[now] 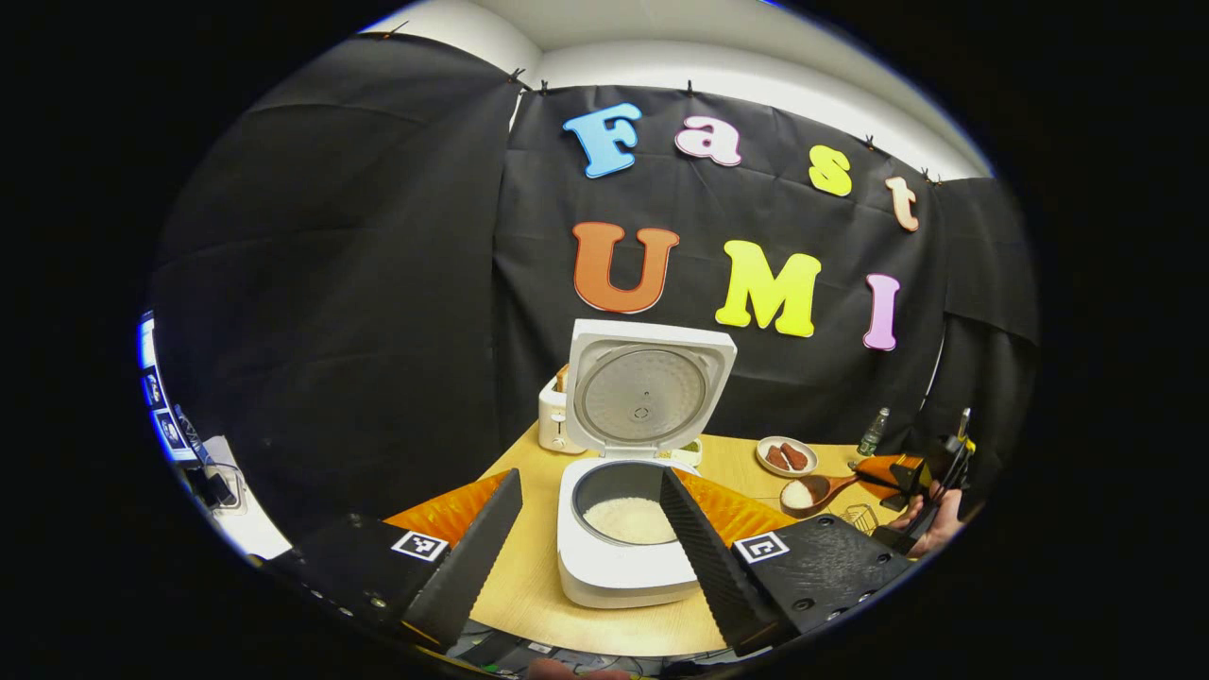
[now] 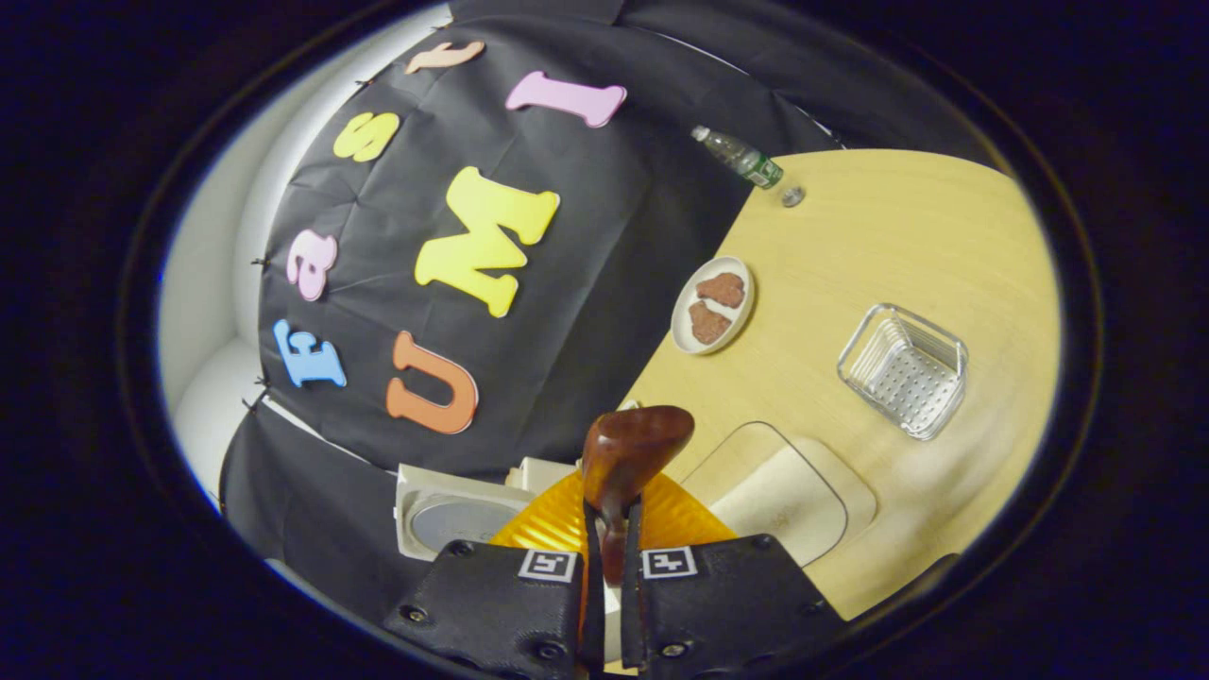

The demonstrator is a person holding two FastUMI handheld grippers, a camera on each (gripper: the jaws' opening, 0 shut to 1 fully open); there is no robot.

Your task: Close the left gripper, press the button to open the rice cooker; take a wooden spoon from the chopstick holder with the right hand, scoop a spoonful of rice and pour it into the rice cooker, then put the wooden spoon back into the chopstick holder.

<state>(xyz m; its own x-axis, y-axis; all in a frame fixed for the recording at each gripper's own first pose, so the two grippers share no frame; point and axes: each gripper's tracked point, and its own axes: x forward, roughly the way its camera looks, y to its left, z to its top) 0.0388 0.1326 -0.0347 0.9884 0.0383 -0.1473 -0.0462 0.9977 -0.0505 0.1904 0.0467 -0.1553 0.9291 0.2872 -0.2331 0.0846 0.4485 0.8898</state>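
Now we see, in the left gripper view, the rice cooker (image 1: 628,529) standing open on the wooden surface (image 1: 529,586), its lid (image 1: 647,397) upright behind the pot and white rice (image 1: 631,519) lying in the inner bowl. Our left claw (image 1: 590,543) is spread wide, one finger on each side of the cooker, touching nothing. An orange mat (image 1: 449,510) lies under and beside the cooker, and a white toaster (image 1: 553,416) stands behind it at the wall.

Off to the right in that view, the wooden spoon (image 1: 812,491) hangs above the surface with a heap of rice in its bowl, its handle running back to the right claw (image 1: 897,477), with the person's hand (image 1: 930,524) behind it. A small plate (image 1: 786,456) with two brown pieces sits near the spoon, and a bottle (image 1: 874,432) stands by the wall.

In the right gripper view the right claw (image 2: 612,567) is pressed together on the spoon's handle, both fingers pinching it, and the spoon (image 2: 628,449) points ahead with the back of its bowl toward us. Beyond it lie the plate (image 2: 713,304), a clear perforated basket (image 2: 902,370), the bottle (image 2: 741,159) and, just beside the bottle, a small cap (image 2: 792,195). The cooker's lid (image 2: 453,515) shows at lower left.
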